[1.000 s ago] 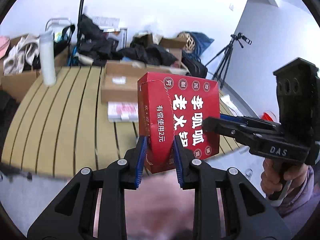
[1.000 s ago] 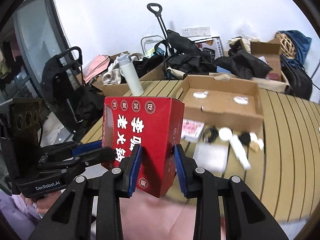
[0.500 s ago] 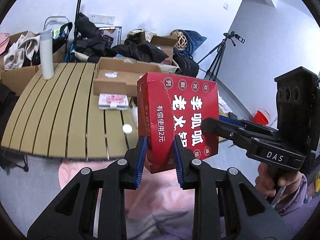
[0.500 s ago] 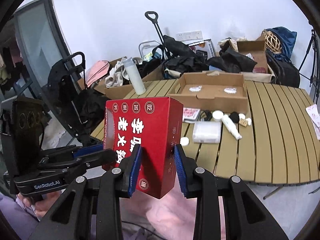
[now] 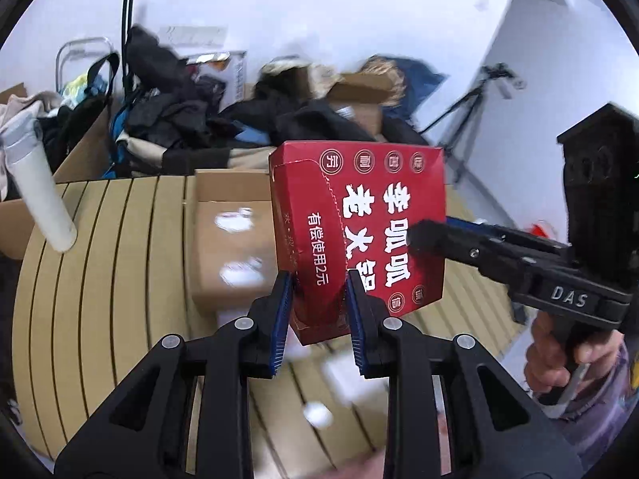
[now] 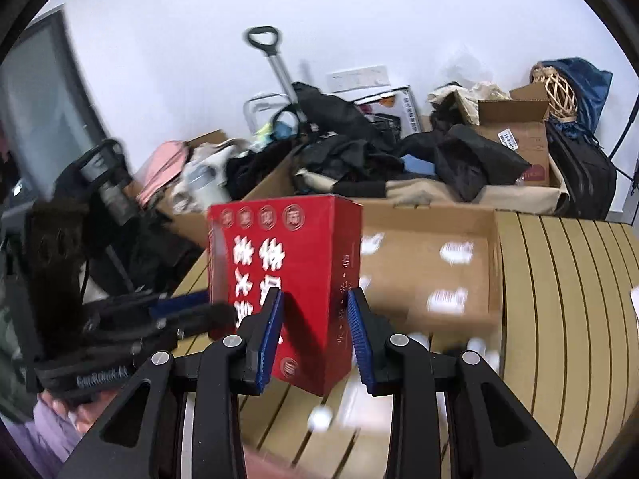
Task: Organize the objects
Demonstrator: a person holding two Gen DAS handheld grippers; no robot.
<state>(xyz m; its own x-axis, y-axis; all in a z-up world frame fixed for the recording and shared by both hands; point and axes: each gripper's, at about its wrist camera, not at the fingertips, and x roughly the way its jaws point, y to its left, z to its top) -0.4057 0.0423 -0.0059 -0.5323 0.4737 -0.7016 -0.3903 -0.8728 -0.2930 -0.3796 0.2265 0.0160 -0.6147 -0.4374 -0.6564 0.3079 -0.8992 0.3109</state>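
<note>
Black jaws with blue pads on our left gripper (image 5: 319, 311) pinch a lower corner of the red box (image 5: 359, 231), narrow grip, pads pressed on cardboard. Our right gripper (image 6: 315, 327) clamps the opposite corner of the same red box (image 6: 295, 287), pads also tight on it. We hold the box upright in the air between both tools, above the near part of the slatted wooden table (image 5: 112, 279). In the left wrist view we see the right gripper coming in from the right, with a hand (image 5: 559, 363) on its handle. Small white bits (image 6: 319, 419) lie blurred on the slats below the box. Just behind the box sits an open shallow cardboard tray (image 6: 439, 271) with white pieces inside, too blurred for us to name. A white bottle (image 5: 40, 199) stands tilted at the table's left edge. Farther back: dark clothes (image 6: 399, 151), more cardboard boxes (image 6: 515, 135), a trolley handle (image 6: 263, 40), a tripod (image 5: 479, 99), white wall.
</note>
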